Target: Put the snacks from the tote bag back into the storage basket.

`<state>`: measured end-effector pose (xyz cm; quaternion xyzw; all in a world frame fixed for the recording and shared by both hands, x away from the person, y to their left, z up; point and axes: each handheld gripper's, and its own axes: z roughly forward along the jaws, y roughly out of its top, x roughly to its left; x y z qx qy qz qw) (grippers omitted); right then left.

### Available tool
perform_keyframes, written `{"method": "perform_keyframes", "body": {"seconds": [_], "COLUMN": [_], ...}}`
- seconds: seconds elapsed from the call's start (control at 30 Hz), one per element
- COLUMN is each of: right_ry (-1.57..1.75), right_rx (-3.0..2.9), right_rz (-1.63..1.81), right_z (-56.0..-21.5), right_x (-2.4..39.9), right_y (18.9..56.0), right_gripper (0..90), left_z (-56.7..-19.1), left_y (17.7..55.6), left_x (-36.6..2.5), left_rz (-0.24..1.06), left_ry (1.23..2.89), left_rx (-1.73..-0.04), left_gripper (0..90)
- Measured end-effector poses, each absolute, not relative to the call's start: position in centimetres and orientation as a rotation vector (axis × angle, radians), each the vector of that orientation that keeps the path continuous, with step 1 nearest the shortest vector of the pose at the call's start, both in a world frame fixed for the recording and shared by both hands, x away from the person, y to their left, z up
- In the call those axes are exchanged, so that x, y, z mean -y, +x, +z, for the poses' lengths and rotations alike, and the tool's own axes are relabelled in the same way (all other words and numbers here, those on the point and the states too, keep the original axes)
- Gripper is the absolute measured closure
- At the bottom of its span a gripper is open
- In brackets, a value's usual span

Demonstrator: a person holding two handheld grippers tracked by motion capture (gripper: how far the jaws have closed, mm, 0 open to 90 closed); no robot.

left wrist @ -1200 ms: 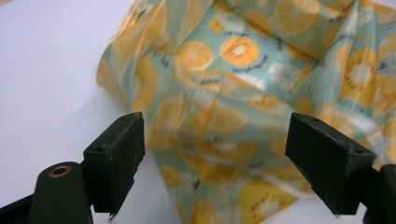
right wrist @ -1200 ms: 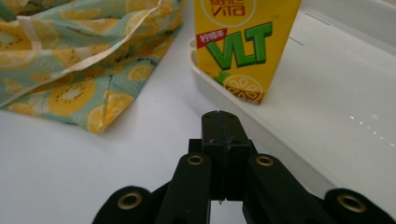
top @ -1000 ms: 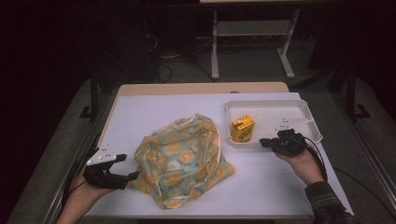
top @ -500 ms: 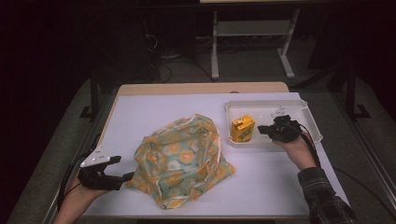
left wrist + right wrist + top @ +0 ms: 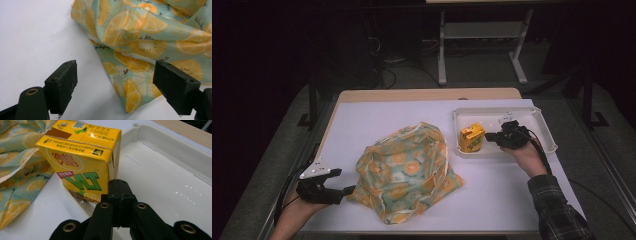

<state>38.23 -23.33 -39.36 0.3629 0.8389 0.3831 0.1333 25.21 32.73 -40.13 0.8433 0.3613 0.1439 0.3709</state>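
Observation:
A crumpled cloth (image 5: pixel 404 172) printed with lemon and orange slices lies heaped in the middle of the white table cover. My left gripper (image 5: pixel 343 186) rests at its near-left corner. In the left gripper view the left gripper (image 5: pixel 115 87) is open, and the cloth's (image 5: pixel 150 37) lowest corner lies on the table between the two jaws without touching them. A yellow drink carton (image 5: pixel 471 137) stands upright at the left end of a white tray (image 5: pixel 539 120). My right gripper (image 5: pixel 488 136) is inside the tray, shut and empty. Its tip (image 5: pixel 119 187) is just beside the carton (image 5: pixel 80 160).
The tray (image 5: pixel 160 170) floor to the right of the carton is bare and glossy. Part of the cloth (image 5: pixel 22 170) lies just outside the tray's left rim. A wooden strip (image 5: pixel 427 95) edges the table's far side, and a metal stand (image 5: pixel 482 35) is on the floor beyond.
My right gripper has moved forward and left from the tray's near rim into the tray, up to the carton. The left gripper has shifted slightly left, staying at the cloth's corner.

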Motion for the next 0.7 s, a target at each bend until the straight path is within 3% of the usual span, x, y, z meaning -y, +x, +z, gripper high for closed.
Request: {"method": "perform_keyframes", "body": {"seconds": [0.7], "right_ry": [1.011], "right_rx": [-2.473], "right_rz": [1.112], "right_z": [-39.48], "right_x": [23.16], "right_y": [37.91], "right_gripper": [90.0], "left_z": [-40.19], "left_y": [25.26], "left_x": [-32.69], "left_rz": [0.360], "left_ry": [2.165], "left_rx": [-0.921], "left_gripper": [19.2]}}
